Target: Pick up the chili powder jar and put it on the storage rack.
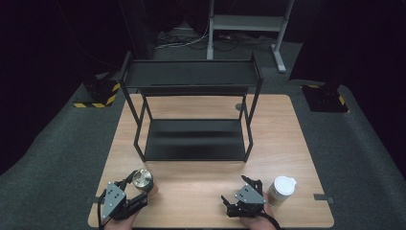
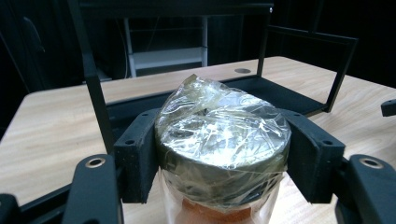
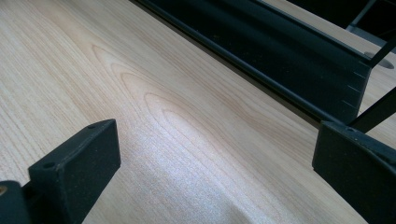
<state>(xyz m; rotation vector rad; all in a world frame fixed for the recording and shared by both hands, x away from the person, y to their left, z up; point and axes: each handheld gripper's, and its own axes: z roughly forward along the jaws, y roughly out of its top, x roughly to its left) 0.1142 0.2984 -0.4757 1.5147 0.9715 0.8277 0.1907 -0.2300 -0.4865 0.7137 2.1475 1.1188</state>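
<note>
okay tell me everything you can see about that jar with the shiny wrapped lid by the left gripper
The jar is a clear, round container with a dark metallic-looking lid, wrapped over the top in crinkled transparent film that catches the light. Something orange-red shows through the wall below the lid. It stands upright on the wooden table near the front left, ahead of the black two-tier rack. The left hand-held gripper has its jaws on either side of the lid, apparently pressing on it.

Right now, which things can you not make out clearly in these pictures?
- Jar, left gripper view: the bottom edge cuts off its base; crinkled wrap hides the lid.
- Left gripper, high view: too small to tell if the jaws touch the jar.
- White cup, high view: lid hides contents.
</note>
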